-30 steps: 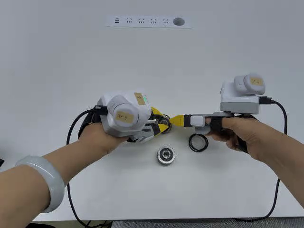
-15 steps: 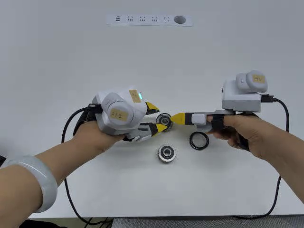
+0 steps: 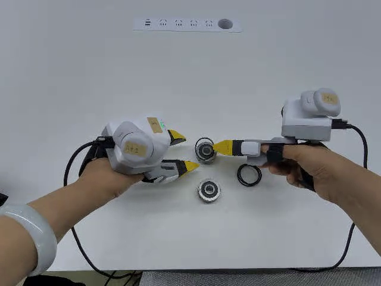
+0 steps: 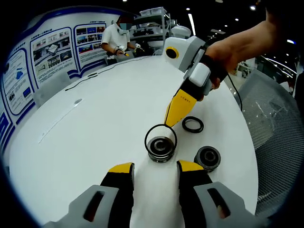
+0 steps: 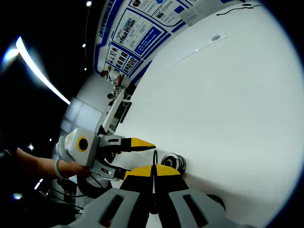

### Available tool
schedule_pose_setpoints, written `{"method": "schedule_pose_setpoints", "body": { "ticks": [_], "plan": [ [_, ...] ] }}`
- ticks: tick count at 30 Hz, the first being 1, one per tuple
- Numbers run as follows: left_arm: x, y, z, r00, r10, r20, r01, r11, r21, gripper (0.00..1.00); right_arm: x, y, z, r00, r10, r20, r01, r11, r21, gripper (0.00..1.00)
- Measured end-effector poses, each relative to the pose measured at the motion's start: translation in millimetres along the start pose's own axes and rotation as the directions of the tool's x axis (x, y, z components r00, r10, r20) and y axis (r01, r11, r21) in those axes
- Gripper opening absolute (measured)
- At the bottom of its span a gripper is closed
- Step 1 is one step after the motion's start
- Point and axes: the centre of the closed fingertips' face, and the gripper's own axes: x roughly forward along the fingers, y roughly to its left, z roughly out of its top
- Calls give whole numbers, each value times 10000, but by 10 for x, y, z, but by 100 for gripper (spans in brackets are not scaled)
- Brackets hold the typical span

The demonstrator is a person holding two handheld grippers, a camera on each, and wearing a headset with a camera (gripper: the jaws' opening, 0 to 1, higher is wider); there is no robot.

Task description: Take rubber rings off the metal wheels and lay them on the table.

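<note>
Now our right gripper (image 3: 223,147) is pinched tight on the rubber ring (image 4: 161,125) hanging half off the metal wheel (image 3: 205,152), left gripper (image 3: 184,151) gaping wide at its nine o'clock, so next we should lift it clear onto the table (image 3: 268,238).

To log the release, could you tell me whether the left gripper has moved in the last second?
Yes: the left gripper has backed leftward off the upper wheel, judged against the power strip.
</note>
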Motion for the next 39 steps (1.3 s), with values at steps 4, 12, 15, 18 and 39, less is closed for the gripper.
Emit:
{"method": "schedule_pose_setpoints", "body": {
  "ticks": [4,12,15,18,39],
  "plan": [
    [-22,11,-24,10000,72,11,-72,9999,-84,39,-64,37,18,9998,71,185,-72,10000,41,2],
    [-87,2,-64,9999,164,14,-164,9993,-327,41,-308,-48,-117,9990,-172,407,157,9992,370,2],
    [-112,-5,-78,9998,210,0,-210,9990,-385,41,-405,-125,-180,9979,-383,520,350,9975,614,2],
    [-127,-20,-100,9998,214,-63,-216,9988,-434,41,-479,-181,-235,9968,-544,579,497,9955,807,2],
    [-339,-113,-154,9986,427,306,-392,9934,-1081,41,-719,-501,-455,9853,-1655,418,1622,9841,727,3]
  ]
}}
